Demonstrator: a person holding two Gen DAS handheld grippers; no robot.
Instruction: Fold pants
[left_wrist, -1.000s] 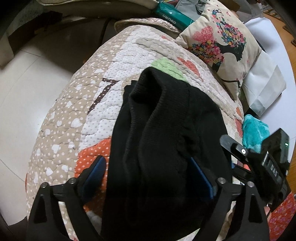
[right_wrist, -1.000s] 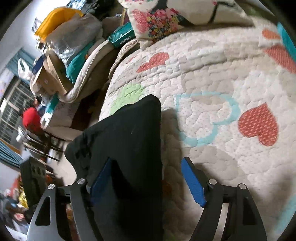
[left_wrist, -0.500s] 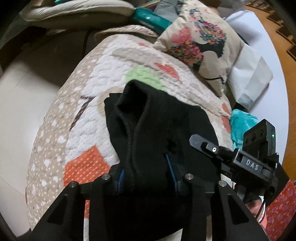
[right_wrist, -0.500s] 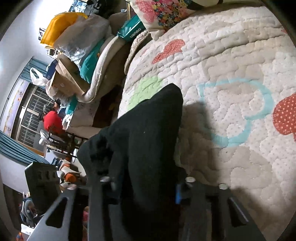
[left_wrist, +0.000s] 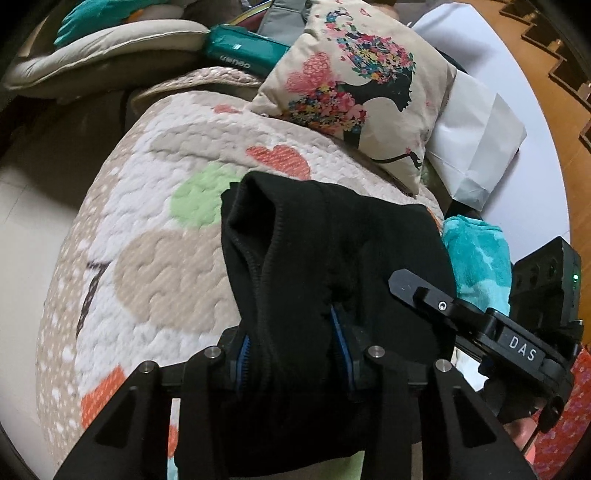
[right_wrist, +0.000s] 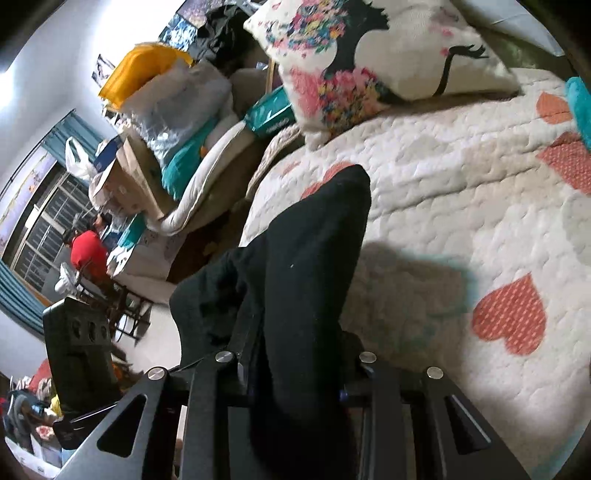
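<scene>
Left wrist view. The left tongs (left_wrist: 295, 350) are clamped narrow on a bunched fold of the black pants (left_wrist: 332, 251), with the blue pads (left_wrist: 338, 332) pressed into the knit from both sides. The fabric stands up out of the jaws toward 12 o'clock, and its ribbed edge curls open at the top. The pants lie above the quilted bed cover (left_wrist: 147, 229), near its middle; whether any part rests on it cannot be told. Judged from the grip, the cloth is pinched at an edge so that it can be carried over itself for a fold. The right tongs' body (left_wrist: 480, 325) enters from 4 o'clock, close beside the same bundle. A printed pillow (left_wrist: 354, 92) lies at 12 o'clock, a teal towel (left_wrist: 476, 258) at 3 o'clock and a white paper bag (left_wrist: 476, 147) at 2 o'clock; the contents of the bag are hidden.

Right wrist view. The right tongs (right_wrist: 291, 380) are likewise narrowed on the pants (right_wrist: 295, 266), which rise between the jaws toward 12 o'clock and cast a shadow on the bed cover (right_wrist: 461, 192) at 3 o'clock. Two grips side by side keep the held edge level, by this reading. At 10 o'clock a cardboard box (right_wrist: 129, 177) carries plastic-wrapped bundles stacked on top; what is in the box itself cannot be seen.
</scene>
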